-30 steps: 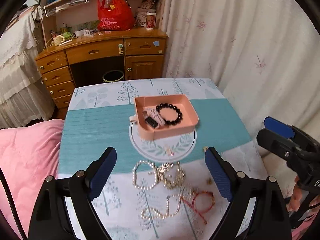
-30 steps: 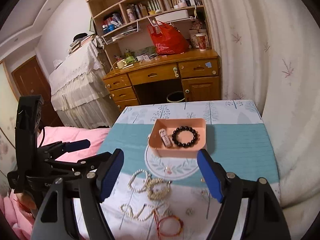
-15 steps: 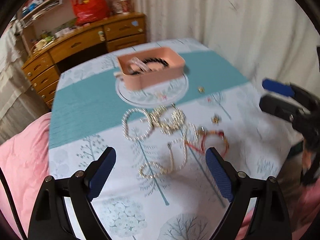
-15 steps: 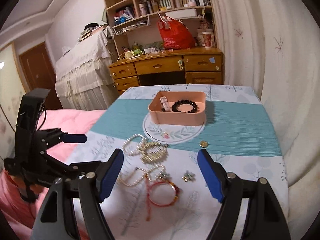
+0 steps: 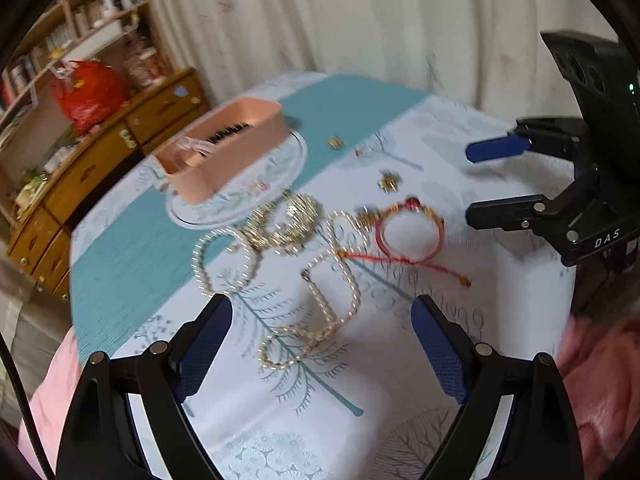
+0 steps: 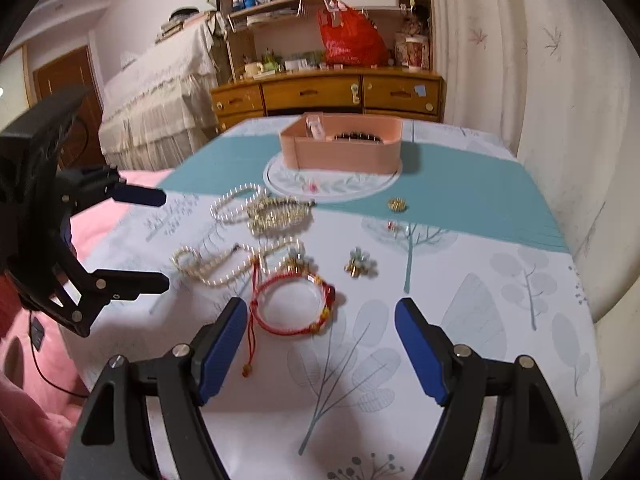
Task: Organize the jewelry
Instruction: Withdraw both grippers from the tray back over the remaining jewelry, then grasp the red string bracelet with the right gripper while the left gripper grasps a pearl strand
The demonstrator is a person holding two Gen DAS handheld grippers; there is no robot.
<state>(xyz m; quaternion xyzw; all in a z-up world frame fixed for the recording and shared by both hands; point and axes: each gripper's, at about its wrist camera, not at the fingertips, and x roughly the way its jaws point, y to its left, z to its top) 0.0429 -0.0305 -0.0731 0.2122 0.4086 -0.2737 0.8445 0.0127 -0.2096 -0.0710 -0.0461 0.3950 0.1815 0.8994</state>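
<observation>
Hiding tray (image 6: 340,156) contents behind its wall, beads barely visible, both tongs (image 5: 322,344) (image 6: 320,340) spread, empty

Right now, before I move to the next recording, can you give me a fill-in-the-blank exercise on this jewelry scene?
1. The red string bracelet lies on the ____, not in the pink box.
2. Inside the pink box sits a bracelet of ____ beads.
3. Both the left hand-held gripper and the right hand-held gripper are ____ and hold nothing.
4. The pearl necklace lies nearest the ____ hand-held gripper.

Missing words: tablecloth; black; open; left
</observation>
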